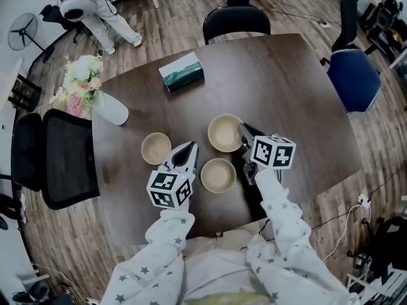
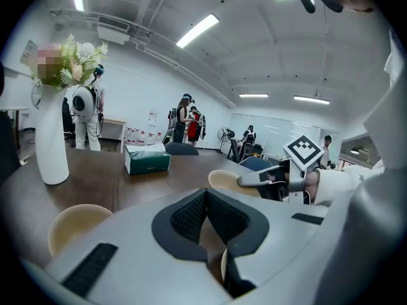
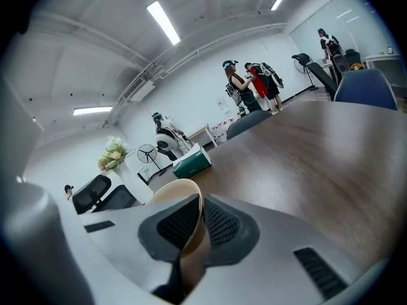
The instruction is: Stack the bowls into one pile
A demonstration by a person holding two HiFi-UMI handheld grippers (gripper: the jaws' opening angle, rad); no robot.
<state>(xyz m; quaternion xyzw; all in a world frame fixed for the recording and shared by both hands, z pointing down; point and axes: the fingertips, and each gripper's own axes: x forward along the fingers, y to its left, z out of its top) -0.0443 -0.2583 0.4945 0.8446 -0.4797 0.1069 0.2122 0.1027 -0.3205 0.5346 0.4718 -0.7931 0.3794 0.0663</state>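
Three beige bowls are on the dark round table [image 1: 286, 88]. My right gripper [image 1: 243, 132] [image 3: 198, 203] is shut on the right rim of the far bowl [image 1: 224, 132] [image 3: 175, 192] [image 2: 224, 179]; I cannot tell whether that bowl is off the table. A second bowl [image 1: 218, 175] sits nearer me, between the two grippers. The third bowl [image 1: 156, 148] [image 2: 75, 224] sits to the left. My left gripper [image 1: 191, 149] [image 2: 206, 193] hovers between the left and near bowls, its pads meeting at the tips with nothing gripped.
A green tissue box [image 1: 182, 72] [image 2: 147, 157] lies at the table's far side. A white vase with flowers [image 1: 109, 108] [image 2: 51, 138] stands at the left edge. Office chairs [image 1: 236, 21] ring the table, and people stand in the background.
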